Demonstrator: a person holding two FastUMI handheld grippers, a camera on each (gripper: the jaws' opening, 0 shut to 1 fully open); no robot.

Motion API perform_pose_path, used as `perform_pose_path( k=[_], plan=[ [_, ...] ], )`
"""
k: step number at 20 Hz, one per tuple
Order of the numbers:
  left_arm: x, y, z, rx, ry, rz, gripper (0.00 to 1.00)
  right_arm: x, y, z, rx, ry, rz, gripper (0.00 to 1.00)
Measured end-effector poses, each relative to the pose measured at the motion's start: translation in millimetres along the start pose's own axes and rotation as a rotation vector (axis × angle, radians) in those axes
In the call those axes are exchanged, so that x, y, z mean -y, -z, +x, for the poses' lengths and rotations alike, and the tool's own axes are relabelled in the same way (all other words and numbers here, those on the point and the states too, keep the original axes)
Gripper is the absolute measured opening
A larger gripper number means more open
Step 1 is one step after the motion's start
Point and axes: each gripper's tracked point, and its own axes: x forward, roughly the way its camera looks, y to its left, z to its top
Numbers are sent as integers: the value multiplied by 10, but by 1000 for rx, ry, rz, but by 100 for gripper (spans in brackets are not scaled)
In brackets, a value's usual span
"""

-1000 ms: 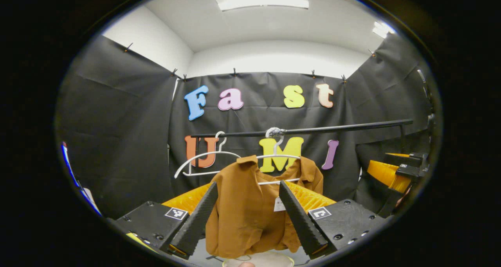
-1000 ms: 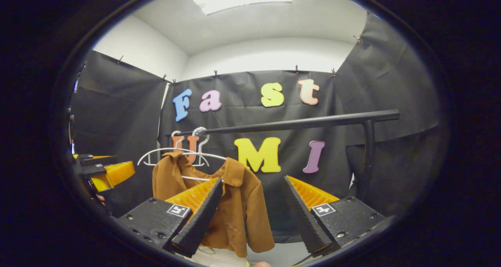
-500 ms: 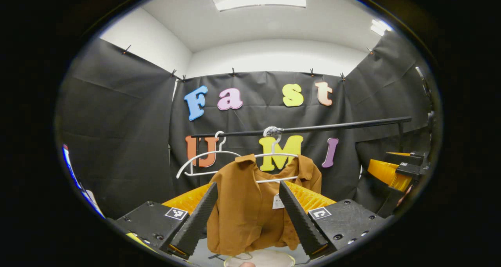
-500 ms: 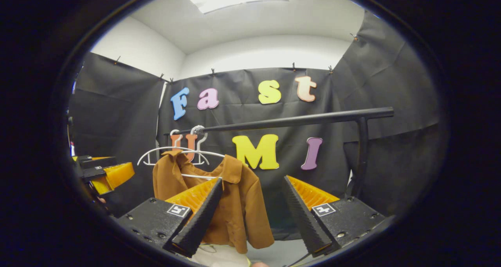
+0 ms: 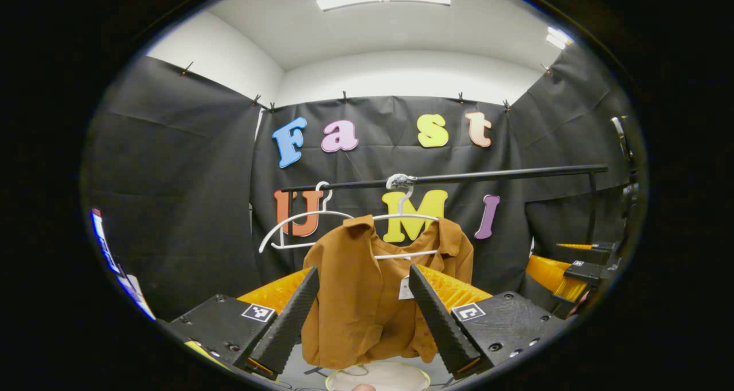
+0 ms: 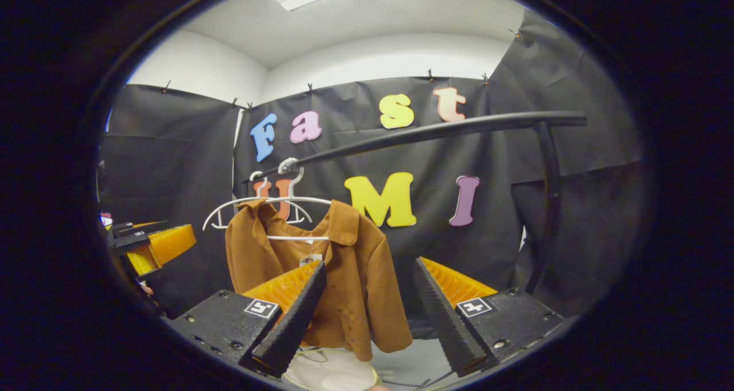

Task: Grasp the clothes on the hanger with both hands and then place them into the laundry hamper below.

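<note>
Insp. note, approach stage, nothing grasped yet.

Garment: brown shirt [image 5: 367,299] hangs on a white hanger [image 5: 401,222], hooked over the black rail [image 5: 493,176]. A second white hanger [image 5: 298,227], bare, sits beside it on the rail. Shirt is draped lopsided, one shoulder bunched fwd, collar open, so hem hangs uneven. Paper tag [image 5: 406,288] dangles inside the front.

Hamper: pale round rim of the laundry hamper [image 5: 378,378] shows at bottom of left gripper view, directly under the shirt. Placed there so a released shirt drops straight in, I judge.

My left gripper [image 5: 361,311]: fingers apart, shirt framed between them but not touched; well short of the cloth. My right gripper [image 6: 367,308]: fingers apart too, shirt [image 6: 344,276] sits left of its centre line, no contact. Same hamper [image 6: 330,371] shows below in that view.

Each gripper appears at the edge of the other's view, so I hold them either side of the shirt, one per shoulder. Reason, as I judge: two-point grasp keeps cloth from sliding off one-sided.

Risk: hanger may lift off the rail w/ the shirt.
</note>
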Motion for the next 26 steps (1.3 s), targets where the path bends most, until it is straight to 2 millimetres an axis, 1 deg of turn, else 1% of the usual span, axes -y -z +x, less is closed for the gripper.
perform_pose_path(
  k=[3,7,9,10,11,12,14,15,16,17,18,20,21,22,24,25,26],
  plan=[
    [-36,94,47,-21,-25,-10,100,-84,183,141,-50,-49,19,98],
    [-4,262,132,-56,-34,-9,100,-192,524,368,-154,-98,13,98],
    [-15,328,209,-72,-28,-6,100,-264,620,489,-194,-118,36,98],
    [-11,358,269,-79,-20,-12,100,-307,642,566,-211,-127,50,98],
    [-5,385,334,-80,-8,-21,96,-343,649,650,-218,-132,68,98],
    [3,409,411,-85,1,-30,92,-382,646,777,-222,-136,90,98],
    [16,461,567,-93,27,-51,100,-446,659,1025,-240,-133,117,98],
    [21,496,661,-99,46,-63,96,-483,654,1127,-242,-138,131,98],
    [24,520,740,-107,56,-77,100,-495,628,1248,-244,-131,142,98],
    [18,549,825,-120,63,-96,96,-514,617,1346,-243,-131,152,95],
    [-1,595,962,-129,69,-119,100,-519,603,1463,-242,-121,159,95],
    [18,710,1154,-160,84,-168,100,-505,629,1661,-252,-100,179,95],
    [19,759,1230,-175,87,-191,100,-522,637,1729,-252,-98,195,95],
    [39,802,1303,-183,96,-210,97,-520,639,1817,-249,-99,215,95],
    [48,860,1446,-177,105,-230,97,-513,704,1986,-264,-98,258,95],
    [49,914,1525,-190,112,-244,100,-506,720,2053,-266,-101,280,95],
    [30,924,1578,-194,107,-258,100,-509,690,2115,-262,-107,310,95]
  ],
)
